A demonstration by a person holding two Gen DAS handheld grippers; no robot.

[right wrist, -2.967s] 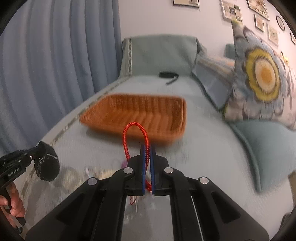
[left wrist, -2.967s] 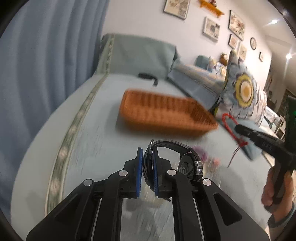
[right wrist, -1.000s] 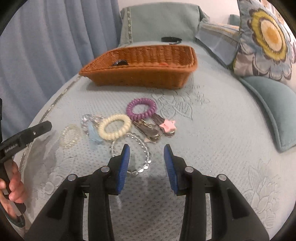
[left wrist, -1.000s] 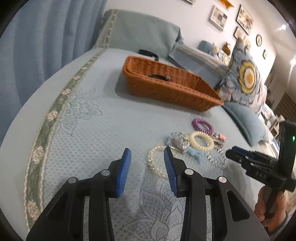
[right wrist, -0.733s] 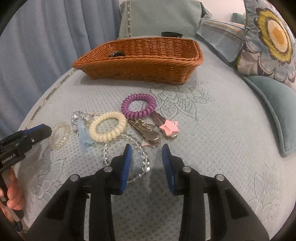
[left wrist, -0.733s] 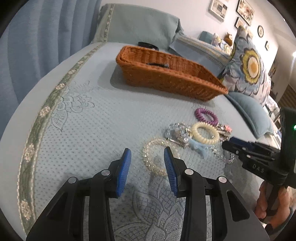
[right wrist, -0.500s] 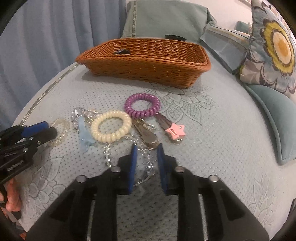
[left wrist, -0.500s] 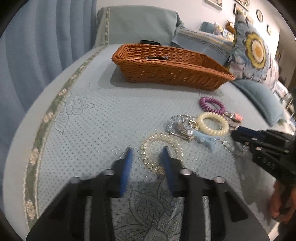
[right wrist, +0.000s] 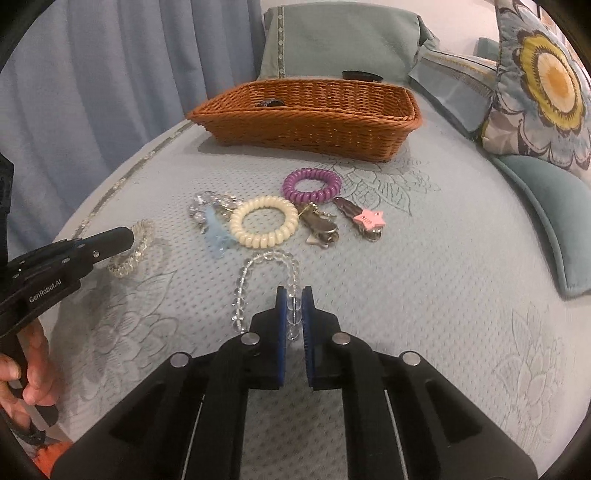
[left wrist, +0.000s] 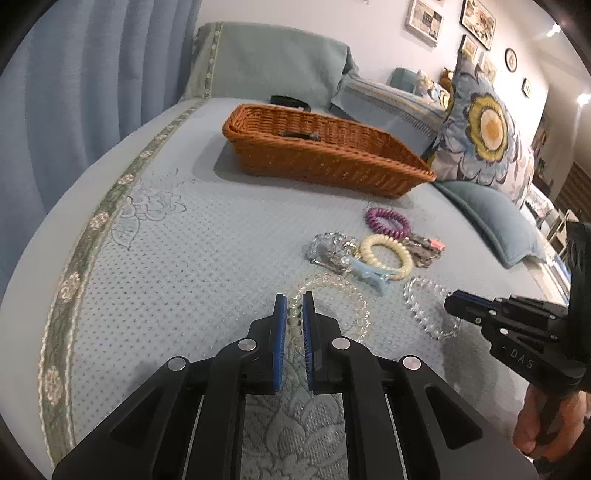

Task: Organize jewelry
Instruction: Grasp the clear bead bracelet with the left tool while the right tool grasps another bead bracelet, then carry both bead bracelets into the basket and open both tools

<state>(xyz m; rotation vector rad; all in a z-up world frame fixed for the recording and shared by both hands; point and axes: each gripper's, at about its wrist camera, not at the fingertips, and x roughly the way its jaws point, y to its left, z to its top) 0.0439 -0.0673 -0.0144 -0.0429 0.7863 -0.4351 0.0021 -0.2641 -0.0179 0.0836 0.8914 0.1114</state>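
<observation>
Both pairs of jaws, which stood wide a second ago over the loose jewelry, have come together, each on a bracelet. Between the blue pads of the left gripper (left wrist: 293, 314) sits the near side of a clear coil bracelet (left wrist: 341, 295); the pads press on it from both sides and the rest of the ring lies on the cover just ahead and to the right of the jaws. The right gripper (right wrist: 293, 308) is closed in the same way on the right strand of a clear bead bracelet (right wrist: 258, 275), whose loop stretches forward and to the left of its tips. A hand (right wrist: 31, 373) holding the left tool shows at the lower left of the right view.

Just beyond the right jaws lie a cream coil band (right wrist: 264, 221), a light blue clip (right wrist: 218, 230) touching its left side, a glittering silver piece (right wrist: 212, 205) behind that, two brown clips (right wrist: 321, 225), one with a pink star (right wrist: 369, 218), and a purple coil band (right wrist: 312, 184). Farther ahead stands a brown wicker basket (right wrist: 306, 127) with a dark thing inside, perhaps a watch, but it is too small to tell.

Everything rests on a pale blue quilted bedspread (left wrist: 177, 251) with embroidered flowers and a green border. Blue curtains (left wrist: 92, 92) hang to the left, a flowered cushion (left wrist: 484, 129) leans at the right, and framed pictures (left wrist: 424, 16) are on the far wall.
</observation>
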